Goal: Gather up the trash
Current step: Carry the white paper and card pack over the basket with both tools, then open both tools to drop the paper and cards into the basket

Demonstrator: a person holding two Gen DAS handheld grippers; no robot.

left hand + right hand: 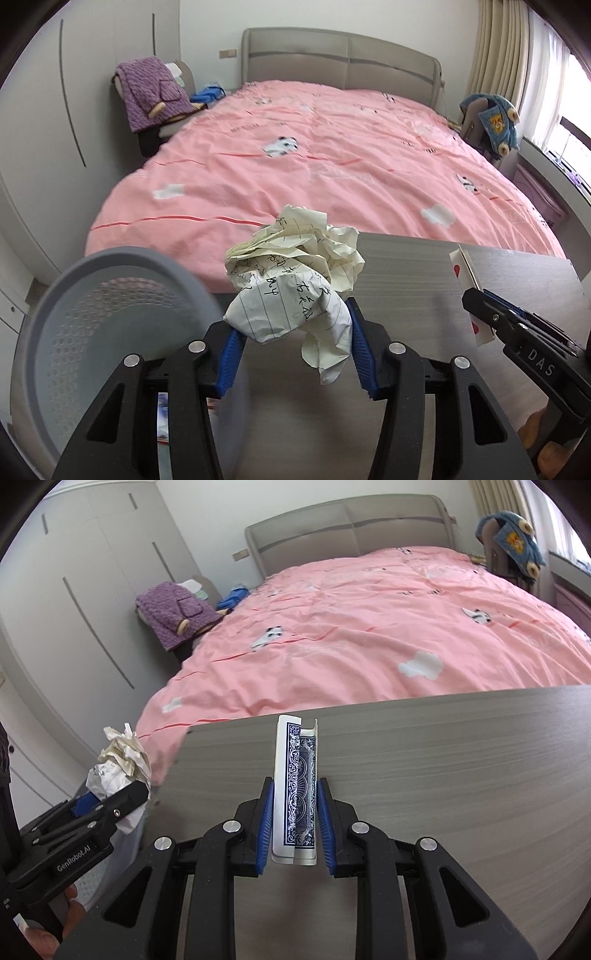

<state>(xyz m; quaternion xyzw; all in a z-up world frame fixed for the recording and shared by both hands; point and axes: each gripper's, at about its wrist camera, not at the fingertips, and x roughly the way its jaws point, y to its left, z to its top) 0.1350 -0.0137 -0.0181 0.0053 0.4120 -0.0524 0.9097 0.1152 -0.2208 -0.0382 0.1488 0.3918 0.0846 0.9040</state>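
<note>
Crumpled paper [295,273], handwritten, is clamped between the blue pads of your left gripper [291,343], held off the table's left edge, just right of the grey perforated bin [110,314]. Your right gripper [294,812] pinches a bent playing card [295,786] over the wood-grain table [443,775]. Pink bed [314,158] lies beyond.

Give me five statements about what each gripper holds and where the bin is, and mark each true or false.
1. The left gripper holds crumpled paper. True.
2. The right gripper is empty. False: it is shut on playing cards.
3. The bin sits on the bed. False: it is near the left gripper, off the bed.
4. The cards show a blue patterned back. True.
5. The paper is blank. False: it has handwriting.
</note>
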